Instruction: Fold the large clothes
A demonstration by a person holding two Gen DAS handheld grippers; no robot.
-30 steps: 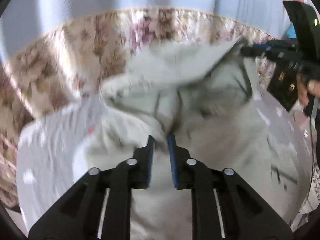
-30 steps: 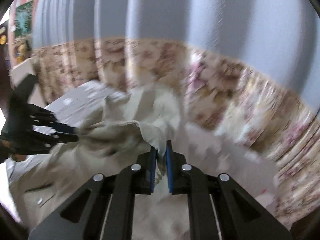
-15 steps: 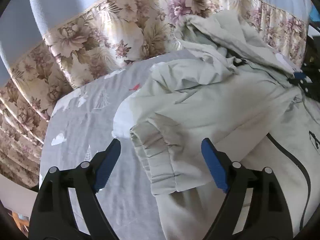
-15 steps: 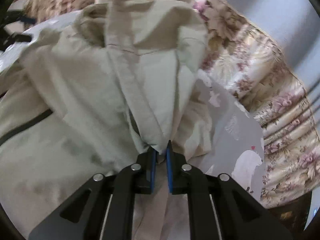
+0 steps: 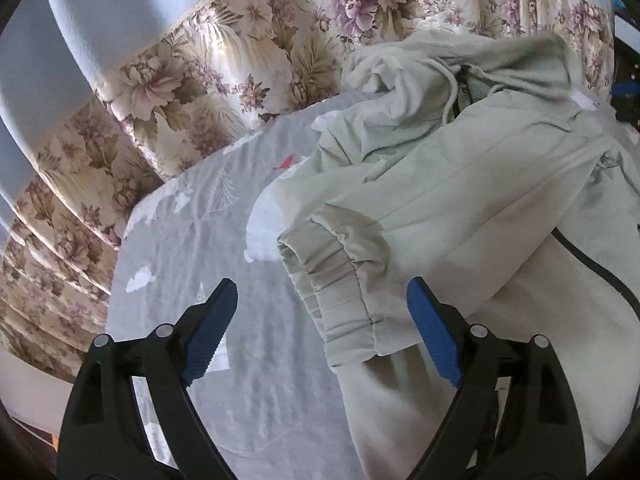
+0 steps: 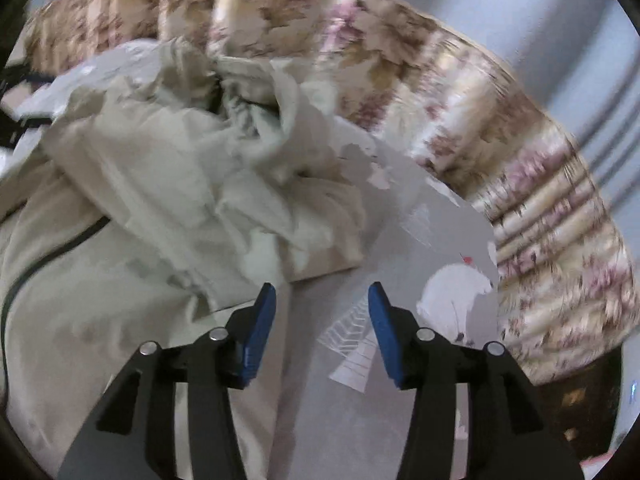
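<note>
The hooded jacket (image 5: 460, 208) lies crumpled on the grey printed bedsheet (image 5: 192, 248), its hood bunched toward the floral curtain (image 5: 224, 80) behind the bed. One sleeve lies folded across the body of the jacket, its elastic cuff (image 5: 340, 288) at the jacket's sheet-side edge.

Handling: the fabric appears light, thin and limp. It creases freely and is not likely to hold a shape once released. It may slide on the sheet if dragged. The gathered cuff and the seams give the firmest purchase; a pinch on plain cloth probably lifts one layer only. For the next fold, grip at the cuff or at the jacket's shoulder seam.

Left gripper (image 5: 322, 328): jaws opening, nearly at full spread, straddling the cuff, pads clear of it.

Right gripper (image 6: 322, 332): jaws opening, about half spread, nothing between them; it hovers above bare sheet just beside the jacket edge.

Change from one second ago: both grippers were clamped on jacket fabric and carried it raised. The jacket now rests on the sheet, released by both.
</note>
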